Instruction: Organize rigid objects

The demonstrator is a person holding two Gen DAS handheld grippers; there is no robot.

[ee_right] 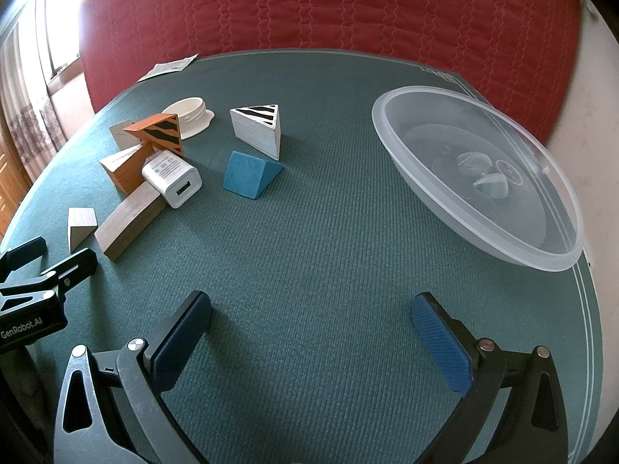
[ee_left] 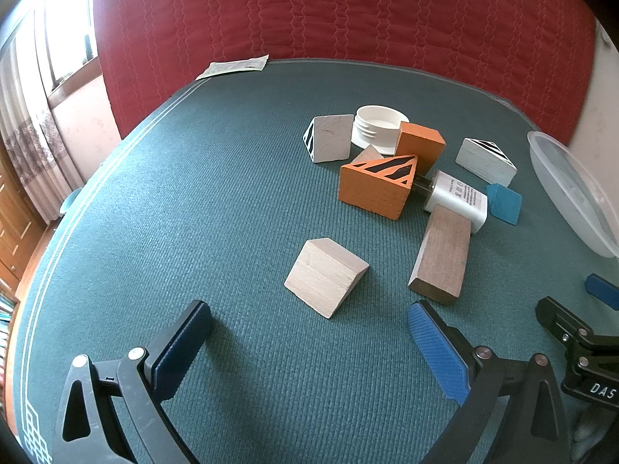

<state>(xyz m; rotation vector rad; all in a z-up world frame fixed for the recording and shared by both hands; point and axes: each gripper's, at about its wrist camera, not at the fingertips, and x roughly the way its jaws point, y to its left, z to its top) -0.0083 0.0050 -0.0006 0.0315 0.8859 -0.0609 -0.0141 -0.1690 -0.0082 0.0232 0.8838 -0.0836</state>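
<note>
A: The left gripper (ee_left: 309, 340) hangs over the green table cover (ee_left: 193, 193) with its jaws spread wide and nothing between them. The right gripper (ee_right: 311, 332) is spread the same way, also holding nothing.

B: What lies ahead of each?

A: Just ahead of the left one sits a pale wooden wedge (ee_left: 325, 276); ahead to its right lies a brown wooden block (ee_left: 441, 255), touching a white USB charger (ee_left: 458, 199). Beyond are an orange striped wedge (ee_left: 377, 185), an orange block (ee_left: 419, 145), a white screw cap (ee_left: 379, 127) and a grey-white wedge (ee_left: 330, 137).

B: And the right-hand camera?

A: It alone shows the clear plastic bowl (ee_right: 541, 255) whole, ahead to the right, with small rounded shapes showing through it that I cannot identify. A blue wedge (ee_right: 249, 174) and a white striped wedge (ee_right: 257, 129) stand ahead to the left, apart from the pile.

B: Any writing?

A: "GenRobot.AI" on the left tool's body as seen from the right camera; "DAS" on the right tool's body in the left camera. The charger's print is too small to read.
</note>
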